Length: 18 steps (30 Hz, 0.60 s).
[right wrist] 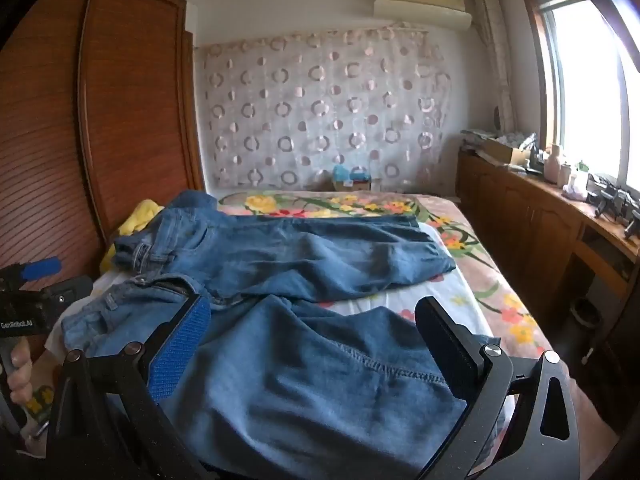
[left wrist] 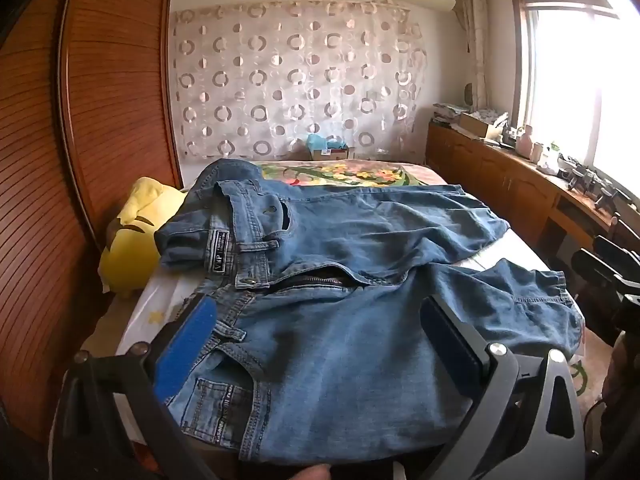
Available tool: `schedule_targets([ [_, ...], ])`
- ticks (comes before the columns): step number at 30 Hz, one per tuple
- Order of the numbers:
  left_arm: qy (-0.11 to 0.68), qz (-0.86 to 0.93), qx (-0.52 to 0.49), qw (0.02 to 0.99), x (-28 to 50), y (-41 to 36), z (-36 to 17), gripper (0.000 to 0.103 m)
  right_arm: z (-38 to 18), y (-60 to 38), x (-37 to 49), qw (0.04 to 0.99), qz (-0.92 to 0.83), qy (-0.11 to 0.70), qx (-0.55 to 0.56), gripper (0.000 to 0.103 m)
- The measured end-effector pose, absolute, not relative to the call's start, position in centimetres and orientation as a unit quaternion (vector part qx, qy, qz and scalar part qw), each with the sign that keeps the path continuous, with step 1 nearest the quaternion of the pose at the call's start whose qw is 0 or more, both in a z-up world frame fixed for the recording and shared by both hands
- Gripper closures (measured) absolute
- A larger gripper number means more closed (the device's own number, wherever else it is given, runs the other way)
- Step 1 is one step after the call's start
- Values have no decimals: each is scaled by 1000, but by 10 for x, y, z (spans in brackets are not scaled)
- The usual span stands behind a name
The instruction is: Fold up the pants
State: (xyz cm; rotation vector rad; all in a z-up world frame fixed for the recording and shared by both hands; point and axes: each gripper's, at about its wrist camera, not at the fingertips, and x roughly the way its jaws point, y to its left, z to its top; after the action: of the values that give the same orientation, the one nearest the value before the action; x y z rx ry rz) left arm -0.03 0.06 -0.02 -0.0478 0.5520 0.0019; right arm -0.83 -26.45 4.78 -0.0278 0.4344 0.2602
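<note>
Hovering over jeans [left wrist: 340,240] spread flat on bed [right wrist: 472,280], legs apart, waist left. Left gripper [left wrist: 320,332] near waistband, right gripper [right wrist: 312,340] over near leg; both jaws spread, holding nothing, probably lining up grasps.

A bed with a floral pink-and-yellow cover [right wrist: 472,236] fills the frame's middle. Blue denim jeans [right wrist: 304,256] lie spread across it; at left, a yellow plush, possibly a pillow [left wrist: 132,236].
</note>
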Motion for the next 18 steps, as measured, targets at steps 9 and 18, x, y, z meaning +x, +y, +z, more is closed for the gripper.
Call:
schedule_targets([
  [9,275,6,-18,961,-1,0,1,0,48,-266,-9,966,132,220,-11,0],
  [18,273,6,-17,962,-2,0,1,0,47,-265,-8,966,132,222,-11,0],
])
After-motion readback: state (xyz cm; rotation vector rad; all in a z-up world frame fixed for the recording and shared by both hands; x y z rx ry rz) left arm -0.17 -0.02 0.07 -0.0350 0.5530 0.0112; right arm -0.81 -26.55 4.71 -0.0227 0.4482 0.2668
